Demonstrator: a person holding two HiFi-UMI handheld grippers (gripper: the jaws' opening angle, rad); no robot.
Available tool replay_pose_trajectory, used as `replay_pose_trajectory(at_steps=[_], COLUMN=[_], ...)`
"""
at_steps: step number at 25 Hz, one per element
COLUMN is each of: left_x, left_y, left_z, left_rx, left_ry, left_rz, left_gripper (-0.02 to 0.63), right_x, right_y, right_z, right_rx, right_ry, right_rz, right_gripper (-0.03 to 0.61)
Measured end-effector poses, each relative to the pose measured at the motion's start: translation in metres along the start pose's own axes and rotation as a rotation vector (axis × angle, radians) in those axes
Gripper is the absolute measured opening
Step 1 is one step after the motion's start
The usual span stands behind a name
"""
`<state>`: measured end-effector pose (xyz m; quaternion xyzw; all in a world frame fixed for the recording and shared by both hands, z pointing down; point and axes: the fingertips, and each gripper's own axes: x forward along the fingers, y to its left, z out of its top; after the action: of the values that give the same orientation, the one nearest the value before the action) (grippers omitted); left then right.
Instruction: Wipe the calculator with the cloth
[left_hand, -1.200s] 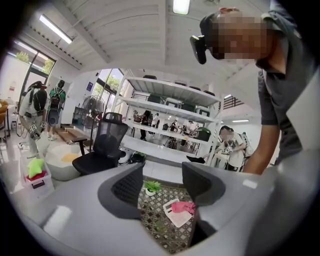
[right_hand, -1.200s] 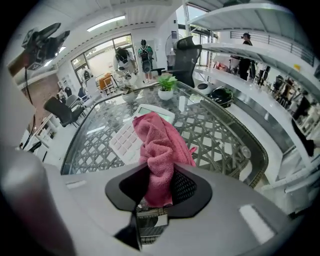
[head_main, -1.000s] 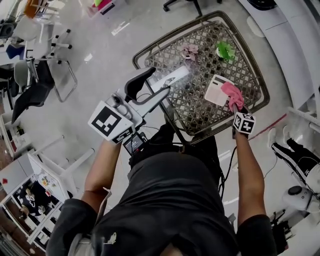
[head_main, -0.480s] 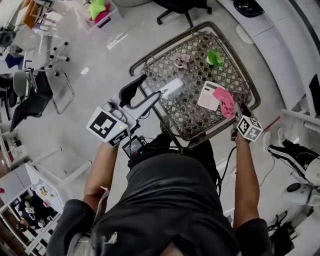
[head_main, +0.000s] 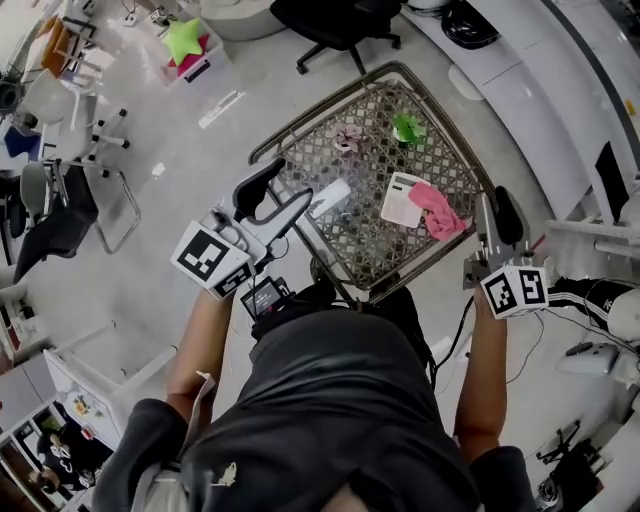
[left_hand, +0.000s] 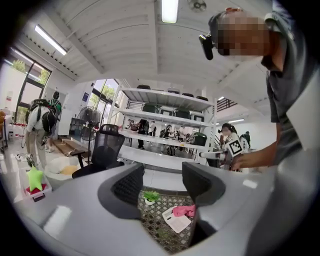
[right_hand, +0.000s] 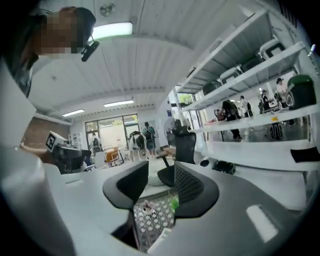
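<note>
A white calculator (head_main: 400, 199) lies on the lattice table (head_main: 360, 240), and a pink cloth (head_main: 437, 211) rests crumpled over its right end. In the left gripper view the calculator (left_hand: 175, 220) and cloth (left_hand: 184, 210) show low between the jaws, far off. My right gripper (head_main: 497, 215) is held high off the table's right corner, open, with nothing between its fingers; the right gripper (right_hand: 161, 182) looks level across the room. My left gripper (head_main: 288, 195) hovers over the table's left edge, and the left gripper (left_hand: 162, 182) is also open and empty.
A small green plant (head_main: 405, 127) and a pink flower-like item (head_main: 348, 137) stand at the table's far side. A black office chair (head_main: 335, 20) is beyond the table. A white curved counter (head_main: 560, 110) runs along the right. Chairs and a green star (head_main: 185, 40) stand at the left.
My right gripper has let go of the pink cloth, opened, and risen up and back off the table. The cloth stays on the calculator. My left gripper rose slightly.
</note>
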<state>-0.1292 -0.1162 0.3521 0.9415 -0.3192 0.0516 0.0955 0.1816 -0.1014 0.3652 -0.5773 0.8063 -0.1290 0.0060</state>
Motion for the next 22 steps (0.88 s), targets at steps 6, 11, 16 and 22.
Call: replay_pose_trajectory(at_steps=[6, 11, 16, 22], left_x=[-0.004, -0.013, -0.018, -0.025], left_y=[-0.013, -0.022, -0.029, -0.036], left_z=[0.009, 0.011, 0.015, 0.022], left_rx=[0.006, 0.001, 0.01, 0.025], left_ry=[-0.027, -0.049, -0.07, -0.095], left_rz=[-0.029, -0.053, -0.089, -0.128], left_gripper=[0.288, 0.288, 0.288, 0.288], right_x=[-0.023, -0.041, -0.06, -0.081], right_y=[0.055, 0.085, 0.103, 0.114], right_z=[0.086, 0.107, 0.112, 0.112], right_rx=[-0.066, -0.09, -0.111, -0.11], right_ry=[-0.107, -0.128, -0.138, -0.143], right_rz=[0.071, 0.088, 0.07, 0.033], right_gripper=[0.138, 0.137, 0.132, 0.123])
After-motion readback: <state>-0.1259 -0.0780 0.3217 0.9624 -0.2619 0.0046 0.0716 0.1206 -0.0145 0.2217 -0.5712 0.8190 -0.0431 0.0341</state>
